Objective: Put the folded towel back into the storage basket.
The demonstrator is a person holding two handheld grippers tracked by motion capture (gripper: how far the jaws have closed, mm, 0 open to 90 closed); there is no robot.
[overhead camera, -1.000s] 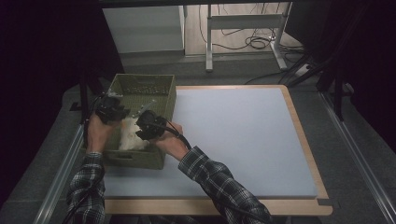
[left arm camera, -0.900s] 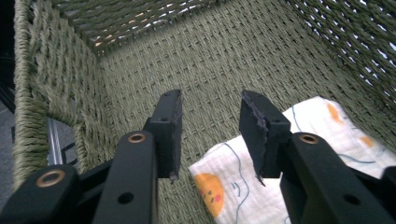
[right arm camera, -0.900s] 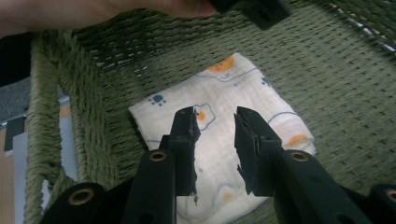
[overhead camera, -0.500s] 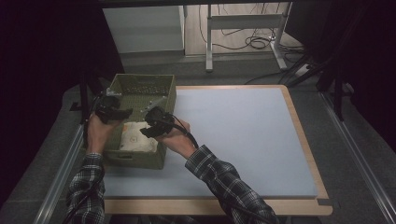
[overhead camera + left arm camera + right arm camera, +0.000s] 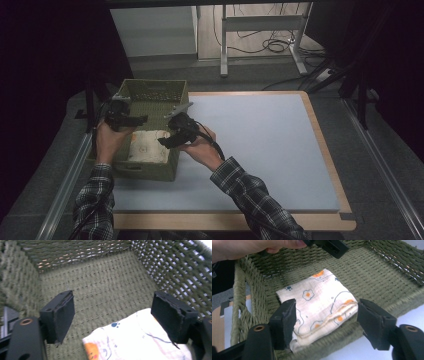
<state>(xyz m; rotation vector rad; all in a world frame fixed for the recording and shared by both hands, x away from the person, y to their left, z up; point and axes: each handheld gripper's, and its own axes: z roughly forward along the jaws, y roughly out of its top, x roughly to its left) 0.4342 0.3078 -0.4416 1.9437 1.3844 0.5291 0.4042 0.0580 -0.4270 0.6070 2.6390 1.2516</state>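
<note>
A folded cloth (image 5: 319, 307) lies flat on the floor of a green woven basket (image 5: 150, 92), in the half nearest the person. The cloth is cream-white, thin and slightly crinkled, printed with small fried eggs with orange yolks, a dark blue paw print and thin dark curved outlines. It is folded into a thick, roughly square pad, with several layered edges showing along one side. The basket is rectangular with open lattice walls and a tight-woven base, and sits at the near left of a pale blue table mat (image 5: 260, 145) with a wooden edge. The left gripper (image 5: 113, 315) hangs over the basket's left side, its jaws having just been opening; they stand wide apart with nothing clamped, one corner of the cloth lying below them. The right gripper (image 5: 327, 315) hovers at the basket's right rim, its jaws likewise just opened and spread on either side of the cloth, not pressing it.
</note>
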